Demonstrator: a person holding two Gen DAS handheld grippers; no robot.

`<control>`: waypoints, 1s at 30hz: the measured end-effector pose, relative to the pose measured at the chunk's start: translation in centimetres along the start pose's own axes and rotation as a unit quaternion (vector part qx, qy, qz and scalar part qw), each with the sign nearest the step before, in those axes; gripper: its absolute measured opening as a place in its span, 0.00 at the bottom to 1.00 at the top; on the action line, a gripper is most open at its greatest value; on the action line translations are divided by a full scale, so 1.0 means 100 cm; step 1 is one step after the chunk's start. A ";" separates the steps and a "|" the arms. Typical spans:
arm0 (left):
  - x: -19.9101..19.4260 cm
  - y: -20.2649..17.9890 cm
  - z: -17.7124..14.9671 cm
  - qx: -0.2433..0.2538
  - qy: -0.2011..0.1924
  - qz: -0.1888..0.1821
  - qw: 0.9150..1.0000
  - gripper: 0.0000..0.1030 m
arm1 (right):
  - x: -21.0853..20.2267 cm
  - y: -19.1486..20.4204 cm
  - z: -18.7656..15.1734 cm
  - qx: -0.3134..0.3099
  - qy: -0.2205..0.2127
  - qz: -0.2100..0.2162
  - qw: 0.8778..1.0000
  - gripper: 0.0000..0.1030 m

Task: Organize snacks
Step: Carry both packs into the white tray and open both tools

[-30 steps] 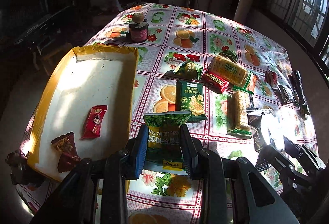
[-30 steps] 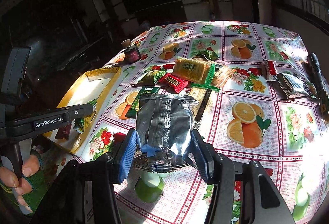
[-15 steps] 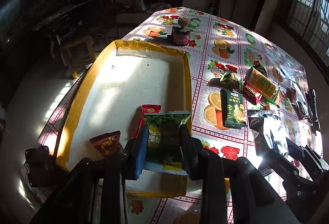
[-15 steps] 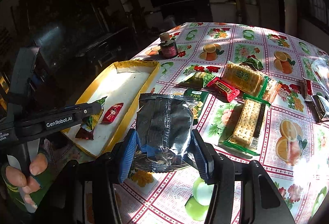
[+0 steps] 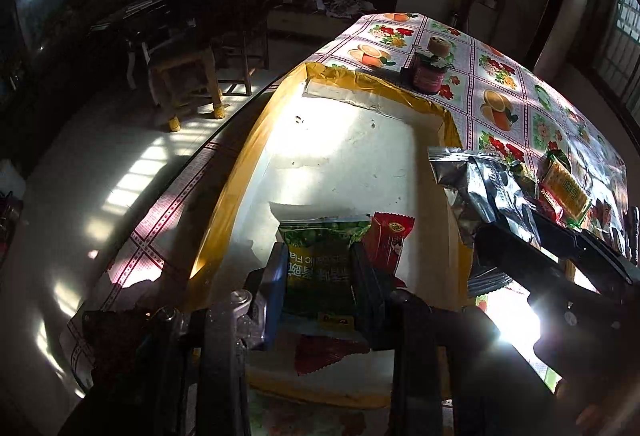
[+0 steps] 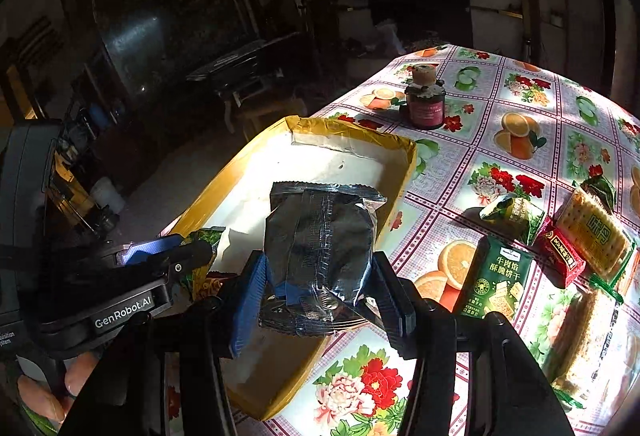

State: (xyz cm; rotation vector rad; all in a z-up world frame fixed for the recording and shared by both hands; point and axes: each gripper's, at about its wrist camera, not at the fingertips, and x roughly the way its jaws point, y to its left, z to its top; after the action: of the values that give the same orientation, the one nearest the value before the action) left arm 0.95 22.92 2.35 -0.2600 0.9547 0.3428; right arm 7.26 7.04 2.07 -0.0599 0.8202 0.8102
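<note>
Two packets are in my grip at once. My left tongs (image 5: 320, 278) are closed on a green snack packet (image 5: 322, 256), pinched by its sides and held above the near end of the white tray (image 5: 352, 155) with the yellow rim. Just beside that packet, inside the tray, lies a red wrapper (image 5: 390, 240), and part of another red wrapper (image 5: 324, 354) shows below my tongs. My right tongs (image 6: 316, 300) are clamped on a crinkled silver packet (image 6: 320, 236), which hangs over the tray's right-hand rim, close beside the left tongs.

Out on the counter (image 6: 520, 107) with the fruit-and-flower cloth, well apart from the tray, the other snacks lie in a loose cluster: a dark green biscuit box (image 6: 500, 280), a small green pouch (image 6: 514, 211), a red bar (image 6: 560, 262), a yellow cracker pack (image 6: 592, 236) and a long clear sleeve of crackers (image 6: 580, 340) nearest me. Beyond the tray's far end a small dark red jar (image 6: 425, 103) stands upright with something round on its lid.
</note>
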 end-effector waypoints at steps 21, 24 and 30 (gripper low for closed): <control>0.042 -0.002 -0.003 0.017 0.046 0.007 0.999 0.34 | 0.089 0.008 0.016 -0.010 0.070 0.028 0.997 0.57; 0.040 -0.004 -0.004 0.021 0.045 0.010 0.999 0.41 | 0.085 0.007 0.016 -0.006 0.063 0.027 0.998 0.58; 0.022 -0.007 -0.003 0.021 0.019 0.021 0.999 0.53 | 0.056 -0.001 0.019 0.013 0.031 0.031 0.999 0.58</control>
State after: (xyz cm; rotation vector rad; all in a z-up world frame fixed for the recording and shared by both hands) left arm 2.18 22.59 0.43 -0.2093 1.0052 0.3565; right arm 10.84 11.12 -0.41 -0.0368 0.8939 0.8595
